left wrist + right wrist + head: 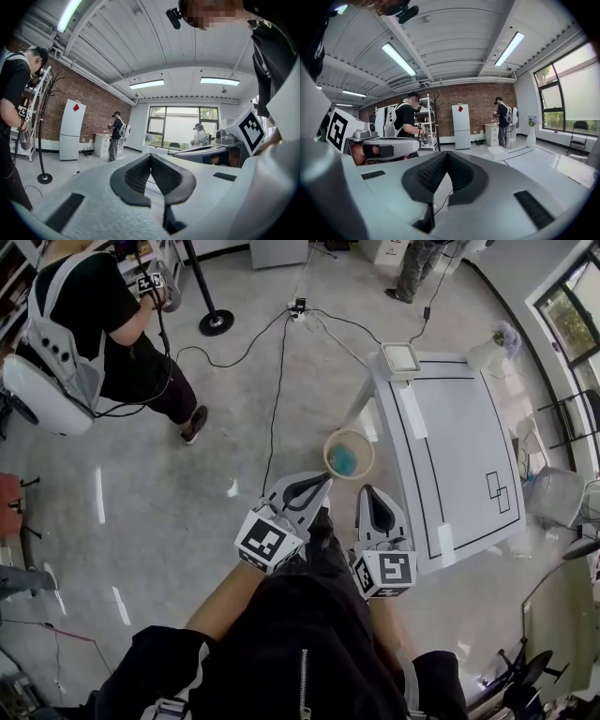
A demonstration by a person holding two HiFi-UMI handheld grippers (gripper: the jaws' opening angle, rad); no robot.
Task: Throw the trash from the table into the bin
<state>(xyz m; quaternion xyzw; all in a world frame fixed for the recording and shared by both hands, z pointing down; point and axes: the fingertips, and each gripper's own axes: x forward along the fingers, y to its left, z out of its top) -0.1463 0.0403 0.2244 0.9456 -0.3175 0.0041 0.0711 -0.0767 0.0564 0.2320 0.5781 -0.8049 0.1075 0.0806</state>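
Left gripper (319, 484) and right gripper (367, 493) both pinched shut and empty, bin (328, 460) at their 12 o'clock with teal trash (343, 460) already inside, table (450, 446) at 2 o'clock; risk: closed tips swinging forward clip the bin's rim and tip it.

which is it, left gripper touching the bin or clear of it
Apart. The left gripper view shows the left gripper tips in open air; the bin only overlaps them in the head view.
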